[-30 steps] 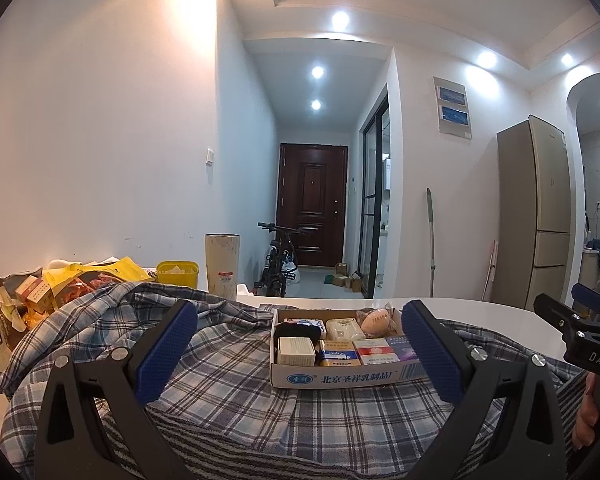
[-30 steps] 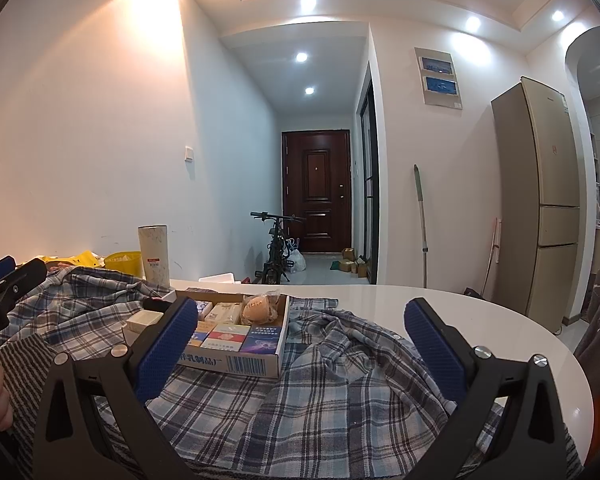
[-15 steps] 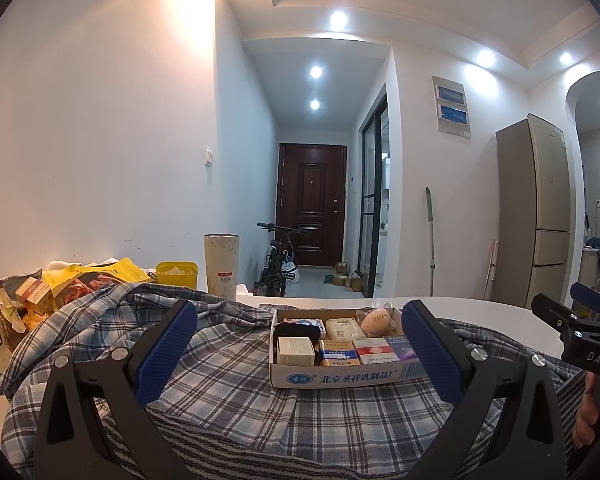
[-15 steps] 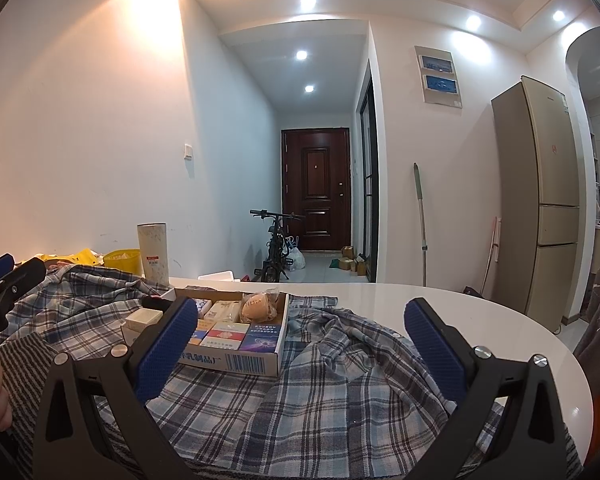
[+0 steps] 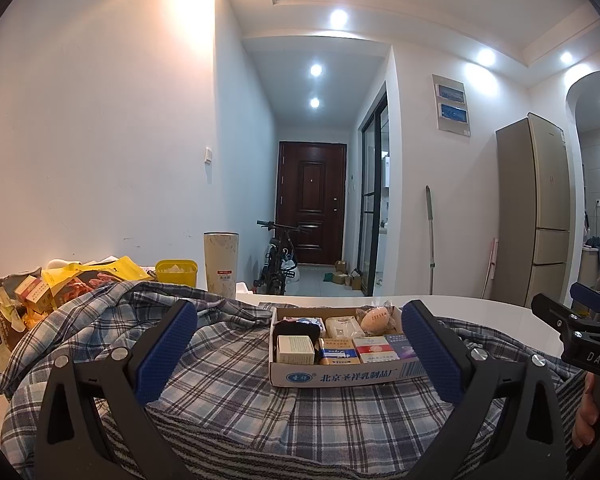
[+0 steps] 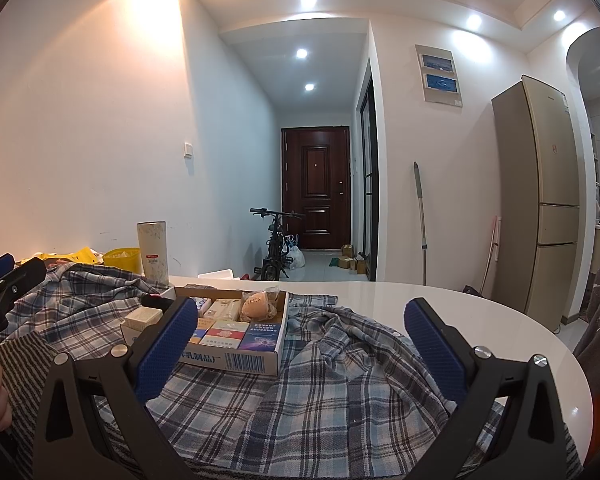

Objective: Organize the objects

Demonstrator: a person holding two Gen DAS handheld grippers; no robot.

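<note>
I am holding my left gripper (image 5: 300, 344) and my right gripper (image 6: 300, 340) spread wide and empty, both hovering low over the plaid shirt (image 5: 228, 364) that is covering the white table (image 6: 440, 304). The cardboard box (image 5: 340, 376) of small packets is sitting on top of that shirt, just ahead of my left fingers. I am judging the risk this way: tugging the cloth is likely to be dragging or tipping the box, spilling the packets
</note>
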